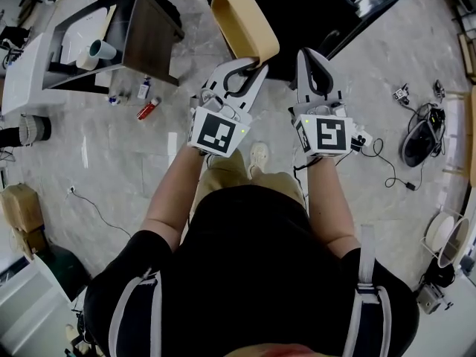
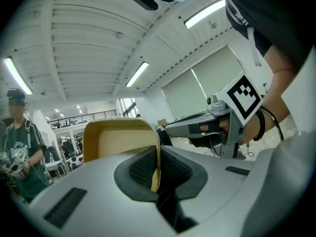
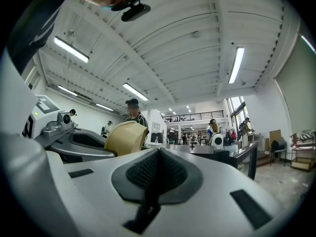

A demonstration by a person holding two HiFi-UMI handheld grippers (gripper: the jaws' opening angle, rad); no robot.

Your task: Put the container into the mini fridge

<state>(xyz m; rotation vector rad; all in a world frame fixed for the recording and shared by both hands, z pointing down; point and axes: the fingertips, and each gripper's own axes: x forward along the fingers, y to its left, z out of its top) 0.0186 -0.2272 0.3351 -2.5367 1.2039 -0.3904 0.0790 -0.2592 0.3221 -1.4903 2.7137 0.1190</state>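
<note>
A tan, open-topped container (image 1: 242, 19) is held up in front of me, tilted on its side. My left gripper (image 1: 251, 65) is shut on its wall; in the left gripper view the thin yellow rim (image 2: 157, 166) is pinched between the dark pads, with the container (image 2: 118, 138) rising behind. My right gripper (image 1: 313, 56) is beside it on the right, shut with nothing between its pads (image 3: 148, 172). In the right gripper view the container (image 3: 126, 137) shows at the left. A large black body (image 1: 312, 10), perhaps the mini fridge, lies just beyond both grippers.
A dark desk (image 1: 149, 36) with a pale cup (image 1: 101, 49) stands at the far left, with small bottles (image 1: 148, 108) on the floor beside it. Cables and gear (image 1: 418, 141) lie on the floor at the right. A person (image 2: 19, 147) stands in the room.
</note>
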